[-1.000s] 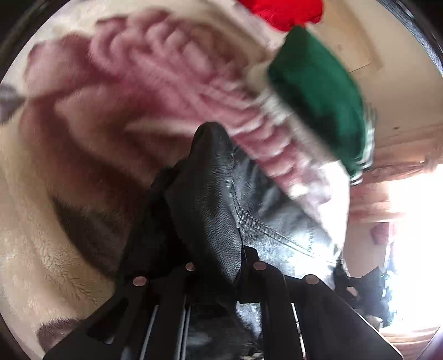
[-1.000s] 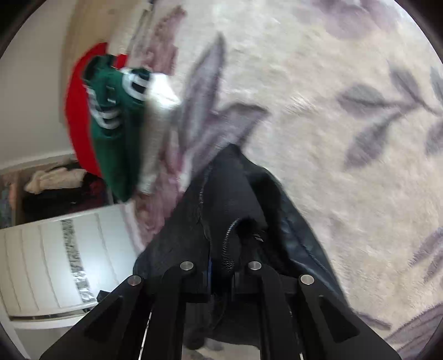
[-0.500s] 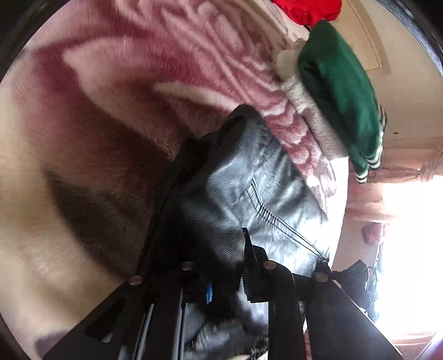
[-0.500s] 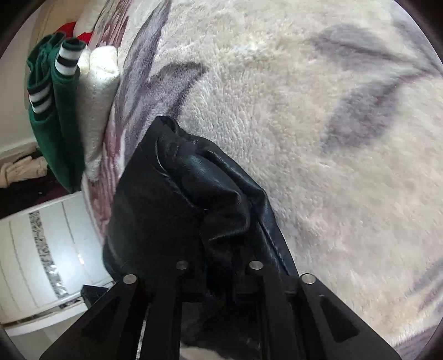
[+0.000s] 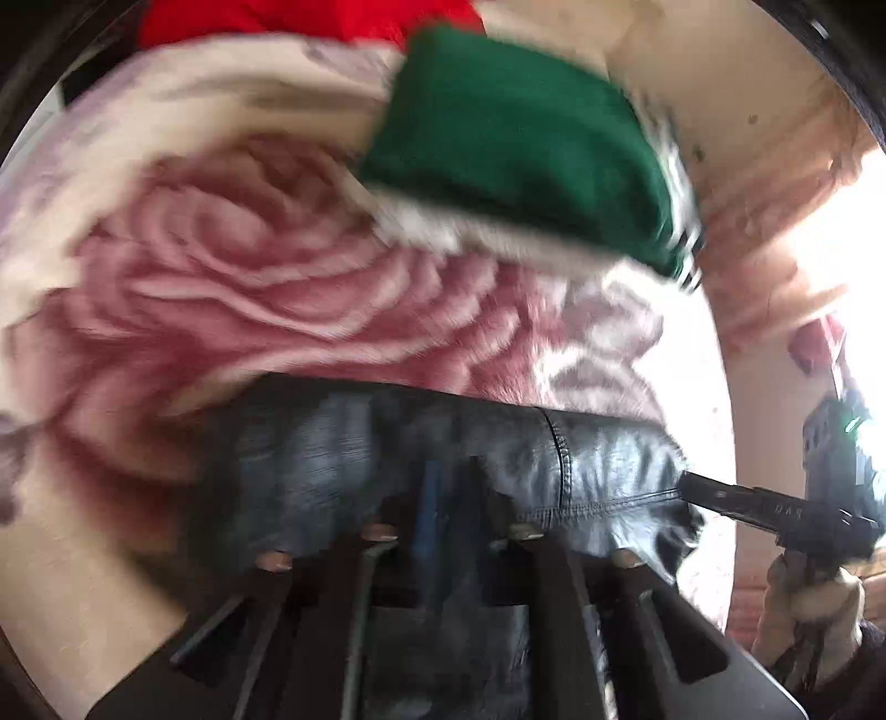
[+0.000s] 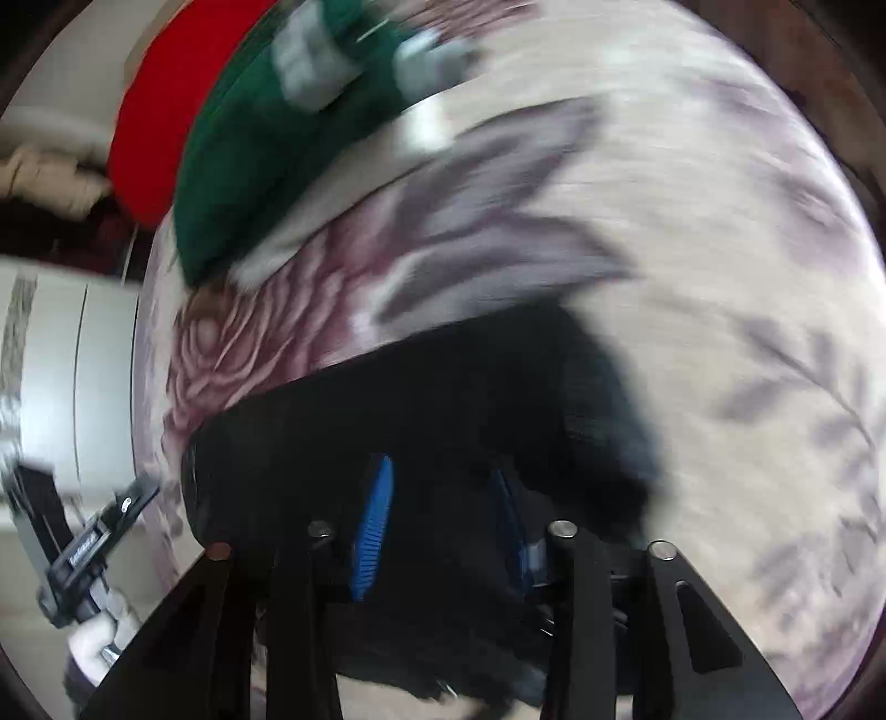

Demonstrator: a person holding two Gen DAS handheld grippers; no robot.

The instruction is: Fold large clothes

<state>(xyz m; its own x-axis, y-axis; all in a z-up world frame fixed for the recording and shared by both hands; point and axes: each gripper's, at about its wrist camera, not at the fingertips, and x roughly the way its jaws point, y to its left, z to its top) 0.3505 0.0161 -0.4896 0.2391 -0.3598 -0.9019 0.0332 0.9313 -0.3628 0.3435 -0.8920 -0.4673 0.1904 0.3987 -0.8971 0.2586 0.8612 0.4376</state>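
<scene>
A: Where is the garment?

B: The black leather garment point(image 5: 432, 459) lies bunched in a wide band across the plush floral blanket point(image 5: 266, 277), just below the big pink rose print. A stitched seam runs down its right part. Both views are blurred.

A: Left gripper?

B: The left gripper point(image 5: 448, 498) sits low over the leather, jaws drawn right together. Blur hides whether any leather is pinched between the fingers, so I cannot tell if it holds a fold. From the right wrist view, the left gripper point(image 6: 141, 490) shows at the left edge, its tip at the garment's point(image 6: 443, 421) left end, with the person's pale-gloved hand point(image 6: 105, 631) on its handle.

A: Right gripper?

B: The right gripper point(image 6: 443, 515) has its jaws opening. The blue pads point(image 6: 374, 531) stand apart with black leather in the gap; they do not look pressed onto it. From the left wrist view the right gripper point(image 5: 686, 487) touches the garment's right edge near the seam, another gloved hand point(image 5: 814, 609) below it.

A: Anything else on the blanket?

B: A folded green garment point(image 5: 515, 144) with white striped trim lies on a cream one point(image 5: 482, 232), beyond the rose. A red item point(image 5: 299, 19) lies behind those, at the far edge. A white cabinet point(image 6: 66, 376) stands left of the bed in the right wrist view.
</scene>
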